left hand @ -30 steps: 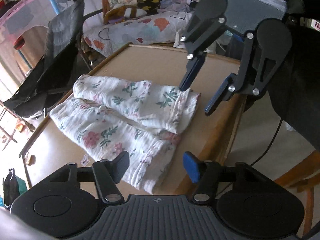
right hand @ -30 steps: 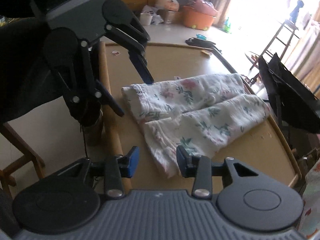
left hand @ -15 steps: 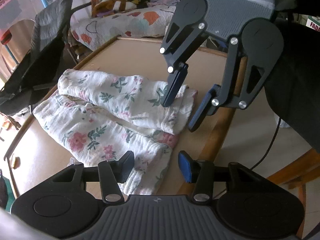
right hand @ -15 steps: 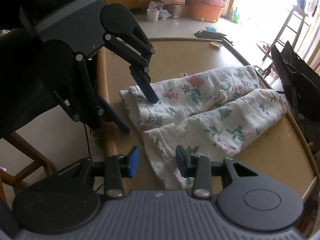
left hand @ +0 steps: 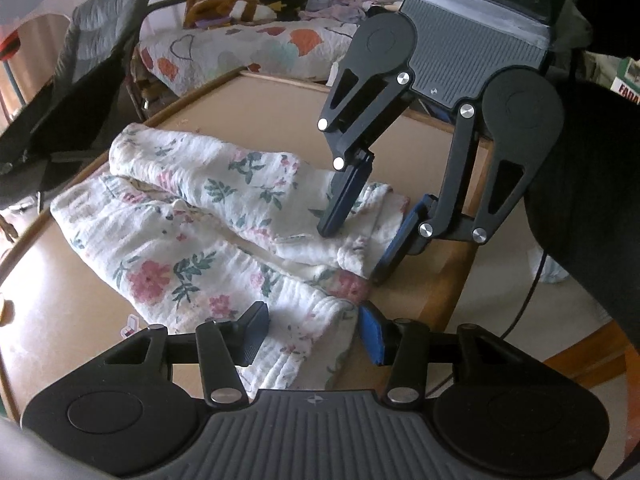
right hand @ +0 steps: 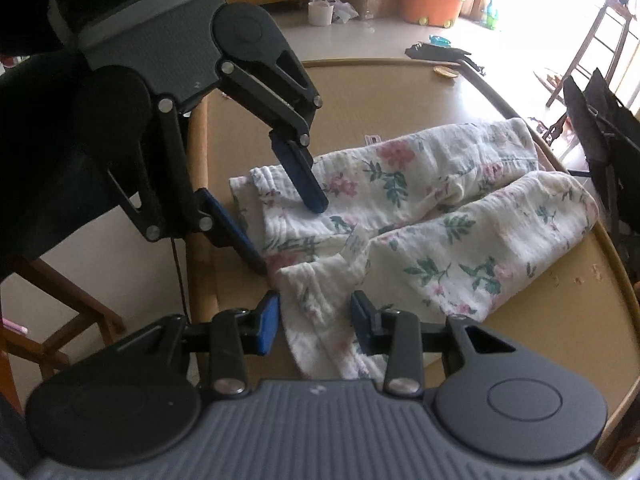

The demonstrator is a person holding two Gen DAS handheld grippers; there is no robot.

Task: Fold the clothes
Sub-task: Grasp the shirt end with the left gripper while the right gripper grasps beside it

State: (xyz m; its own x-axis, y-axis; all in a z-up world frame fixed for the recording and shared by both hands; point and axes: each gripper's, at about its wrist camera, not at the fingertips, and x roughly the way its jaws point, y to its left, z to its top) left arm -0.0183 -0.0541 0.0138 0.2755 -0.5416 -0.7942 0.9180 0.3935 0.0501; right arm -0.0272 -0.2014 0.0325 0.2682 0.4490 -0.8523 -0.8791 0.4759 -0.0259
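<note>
Garment: floral trousers (left hand: 192,240) of white crinkled cloth with pink flowers and green leaves, the two legs lying side by side across the tan table (left hand: 276,120), hems at the edge nearest you.
Position: the cloth runs from the table's near edge toward the black chair (left hand: 80,80).
Your left gripper (left hand: 310,330): jaws partly open and astride the hem of the nearer leg; whether the pads press the cloth cannot be told. They closed a little over the last second, then held.
Your right gripper (right hand: 314,322): jaws partly open, set either side of the other leg's hem (right hand: 320,312); a grip cannot be confirmed.
Change: a second ago both grippers hung above and short of the hems; you have since brought them down onto the cloth, and the trousers fill more of each view.
</note>
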